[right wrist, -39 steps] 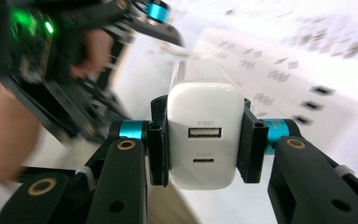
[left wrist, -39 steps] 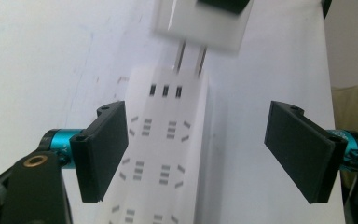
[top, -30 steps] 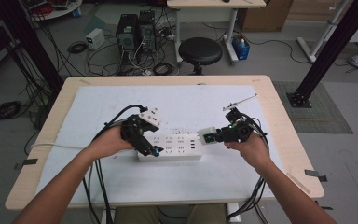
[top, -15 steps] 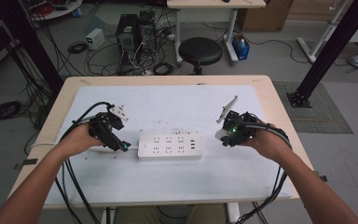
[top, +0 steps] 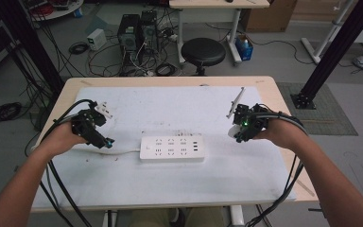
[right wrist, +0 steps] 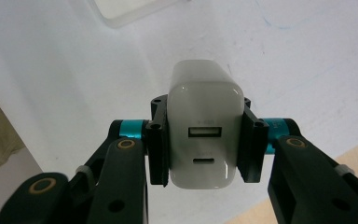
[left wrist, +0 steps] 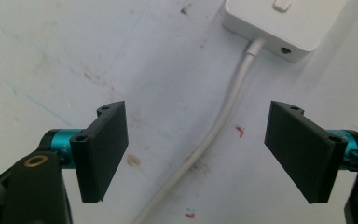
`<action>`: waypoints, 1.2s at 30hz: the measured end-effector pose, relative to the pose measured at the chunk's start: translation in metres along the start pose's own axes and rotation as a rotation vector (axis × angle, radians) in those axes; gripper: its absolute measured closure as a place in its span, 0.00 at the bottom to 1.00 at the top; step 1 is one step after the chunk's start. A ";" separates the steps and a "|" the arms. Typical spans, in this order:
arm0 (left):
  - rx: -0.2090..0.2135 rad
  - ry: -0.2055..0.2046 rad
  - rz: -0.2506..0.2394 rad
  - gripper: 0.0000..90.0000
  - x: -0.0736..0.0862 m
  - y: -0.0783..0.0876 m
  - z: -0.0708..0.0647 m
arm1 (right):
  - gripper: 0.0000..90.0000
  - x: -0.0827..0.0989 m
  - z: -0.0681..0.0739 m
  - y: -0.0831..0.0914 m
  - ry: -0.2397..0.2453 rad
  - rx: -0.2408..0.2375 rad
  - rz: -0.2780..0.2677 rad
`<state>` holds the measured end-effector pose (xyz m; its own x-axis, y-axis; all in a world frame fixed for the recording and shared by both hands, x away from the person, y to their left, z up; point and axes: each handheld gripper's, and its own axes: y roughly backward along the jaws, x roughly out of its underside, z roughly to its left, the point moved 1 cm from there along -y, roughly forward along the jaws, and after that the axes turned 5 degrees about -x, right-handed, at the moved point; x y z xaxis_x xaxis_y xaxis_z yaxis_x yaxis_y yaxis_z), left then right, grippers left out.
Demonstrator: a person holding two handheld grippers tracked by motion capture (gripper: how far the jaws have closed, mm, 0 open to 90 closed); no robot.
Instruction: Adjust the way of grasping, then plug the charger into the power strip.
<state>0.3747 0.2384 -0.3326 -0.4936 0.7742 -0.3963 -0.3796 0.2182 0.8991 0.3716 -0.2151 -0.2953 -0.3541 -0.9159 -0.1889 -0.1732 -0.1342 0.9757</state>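
The right gripper (right wrist: 204, 140) pinches a white charger (right wrist: 204, 135) (ports facing the camera) above the worktop (top: 179, 189), right of the power strip (top: 172, 148). The left gripper (left wrist: 196, 154) jaws stand spread, empty, over the cord (left wrist: 223, 116).

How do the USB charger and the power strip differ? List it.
The USB charger is a small upright block clamped in the right gripper above the table; the power strip is long, flat, lying free. The charger shows two ports; the strip trails a cord. Both are white.
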 end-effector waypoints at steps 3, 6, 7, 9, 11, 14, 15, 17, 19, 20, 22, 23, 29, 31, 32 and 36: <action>0.005 0.008 -0.005 0.24 0.002 0.000 0.002 | 0.69 0.002 0.000 -0.003 -0.001 -0.004 0.009; 0.003 0.009 -0.013 0.24 0.001 0.000 0.002 | 0.69 0.004 0.002 -0.005 -0.013 -0.009 0.002; -0.002 0.002 -0.010 0.24 0.001 0.000 0.002 | 0.69 0.005 0.001 -0.004 -0.002 -0.008 -0.001; -0.002 -0.001 -0.014 0.24 0.000 -0.001 0.002 | 0.69 0.005 0.001 -0.004 -0.026 -0.005 -0.015; 0.000 -0.002 -0.017 0.24 -0.001 0.000 0.002 | 0.69 0.005 0.000 -0.002 -0.033 -0.005 -0.028; -0.018 0.006 -0.005 0.24 0.001 -0.001 0.002 | 0.69 0.004 0.000 -0.001 -0.038 -0.003 -0.037; -0.017 0.011 -0.006 0.24 0.002 -0.002 0.003 | 0.69 0.003 -0.001 -0.001 -0.026 -0.006 -0.038; -0.012 0.011 -0.002 0.24 0.005 -0.004 0.004 | 0.69 0.000 0.000 -0.001 -0.023 -0.007 -0.043; -0.019 0.012 0.002 0.24 0.007 -0.005 0.005 | 0.69 -0.005 0.000 0.002 -0.023 -0.016 -0.050; -0.023 0.019 -0.003 0.24 0.008 -0.006 0.004 | 0.69 -0.009 0.001 0.003 -0.024 -0.026 -0.064; -0.039 0.008 0.012 0.24 0.010 -0.007 0.006 | 0.69 -0.017 0.002 0.005 -0.008 -0.034 -0.085; -0.038 0.019 0.001 0.24 0.011 -0.009 0.006 | 0.69 -0.022 0.002 0.007 -0.003 -0.040 -0.094; -0.052 0.016 -0.001 0.24 0.011 -0.011 0.007 | 0.69 -0.054 0.004 0.009 0.051 -0.053 -0.117; -0.072 0.015 0.004 0.24 0.010 -0.013 0.007 | 0.69 -0.063 0.004 0.005 0.052 -0.067 -0.137; -0.070 0.014 0.005 0.24 0.010 -0.014 0.006 | 0.69 -0.068 0.005 0.002 0.049 -0.078 -0.144; -0.063 -0.001 0.008 0.24 0.008 -0.017 0.004 | 0.69 -0.081 0.008 -0.008 0.082 -0.097 -0.145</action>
<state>0.3804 0.2427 -0.3506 -0.4958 0.7765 -0.3889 -0.4242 0.1742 0.8886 0.3941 -0.1366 -0.2890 -0.2556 -0.9115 -0.3222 -0.1260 -0.2991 0.9459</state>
